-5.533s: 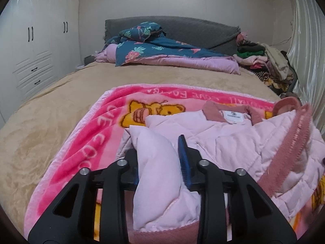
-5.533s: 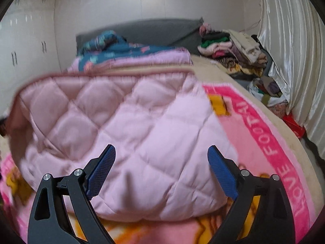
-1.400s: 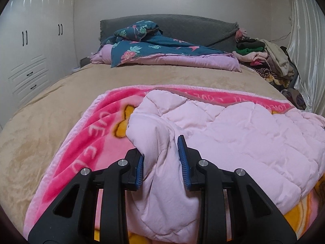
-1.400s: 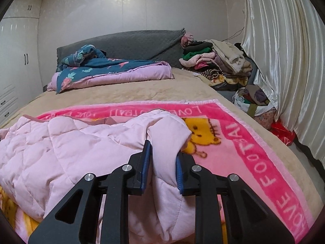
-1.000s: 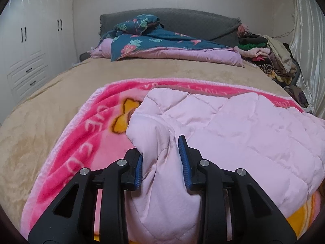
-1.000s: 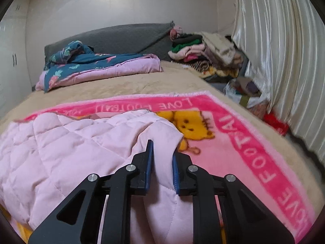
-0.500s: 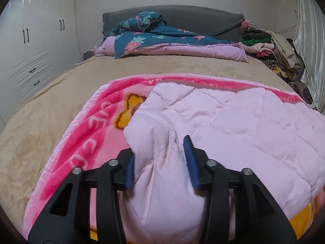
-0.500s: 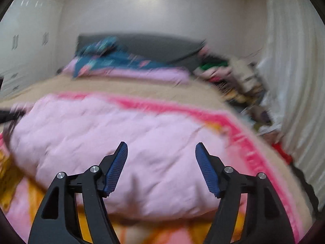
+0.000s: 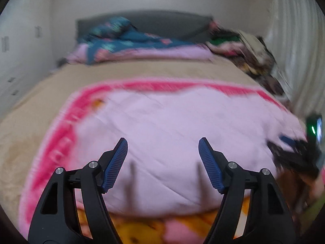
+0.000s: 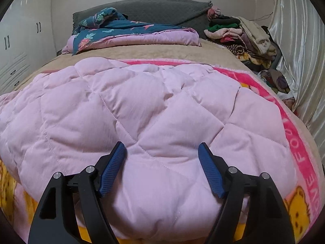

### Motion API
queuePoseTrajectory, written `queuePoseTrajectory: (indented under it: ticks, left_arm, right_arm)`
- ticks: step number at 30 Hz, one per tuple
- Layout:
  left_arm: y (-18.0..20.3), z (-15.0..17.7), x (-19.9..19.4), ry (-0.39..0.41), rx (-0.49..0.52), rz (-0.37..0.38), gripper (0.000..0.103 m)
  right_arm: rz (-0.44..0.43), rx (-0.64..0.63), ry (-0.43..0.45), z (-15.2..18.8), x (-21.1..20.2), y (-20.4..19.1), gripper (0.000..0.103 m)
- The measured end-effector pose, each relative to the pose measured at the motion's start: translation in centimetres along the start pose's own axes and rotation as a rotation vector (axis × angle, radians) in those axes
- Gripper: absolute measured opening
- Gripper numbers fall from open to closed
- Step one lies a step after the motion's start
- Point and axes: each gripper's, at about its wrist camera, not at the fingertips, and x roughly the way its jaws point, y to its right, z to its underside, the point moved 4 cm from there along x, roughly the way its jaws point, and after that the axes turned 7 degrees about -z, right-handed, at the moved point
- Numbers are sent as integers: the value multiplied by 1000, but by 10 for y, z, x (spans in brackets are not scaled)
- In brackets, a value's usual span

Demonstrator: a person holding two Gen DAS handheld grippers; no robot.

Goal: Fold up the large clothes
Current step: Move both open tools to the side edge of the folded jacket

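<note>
A pale pink quilted jacket (image 10: 142, 109) lies folded on the pink cartoon blanket (image 10: 292, 142) spread over the bed. My right gripper (image 10: 162, 152) hovers low over the jacket's near edge, jaws opening wide, nothing pinched between the blue pads. In the blurred left wrist view the same jacket (image 9: 172, 126) fills the middle. My left gripper (image 9: 163, 148) is above it with jaws opening and no cloth between them. The right gripper (image 9: 292, 148) shows as a dark blur at the right edge of that view.
A beige bedspread (image 10: 154, 50) covers the bed. A folded blue floral and lilac quilt (image 10: 130, 32) lies by the grey headboard (image 10: 154, 8). A pile of clothes (image 10: 243, 34) sits at the far right, beside a shiny curtain (image 10: 300, 65). White wardrobes (image 10: 18, 46) stand left.
Both grippers let go of the jacket's corners and opened. They drew back from the cloth and swung inward, so each now faces the middle of the folded jacket.
</note>
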Motion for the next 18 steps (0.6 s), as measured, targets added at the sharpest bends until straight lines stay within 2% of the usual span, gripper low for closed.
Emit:
queuePoseTrajectory:
  ticks: [2,5,10,13,18]
  left_arm:
    - [16,15,15,-58,22,28,64]
    - [30,30,37,-81,79,-22,67]
    - [19,37,56,-107,28,24,71]
    - [17,37,54,-109,17,36,72]
    - [15,32,44,-102,-7,52,72]
  right_arm:
    - [0,3,2,1,0,-1,74]
    - [2,1,4,3,-2,0,74]
    - [12,11,-3,2,-4,-1,75]
    - [19,25,-5,1,-9,-2,77]
    - [-1,52,34,3,-32,1,87]
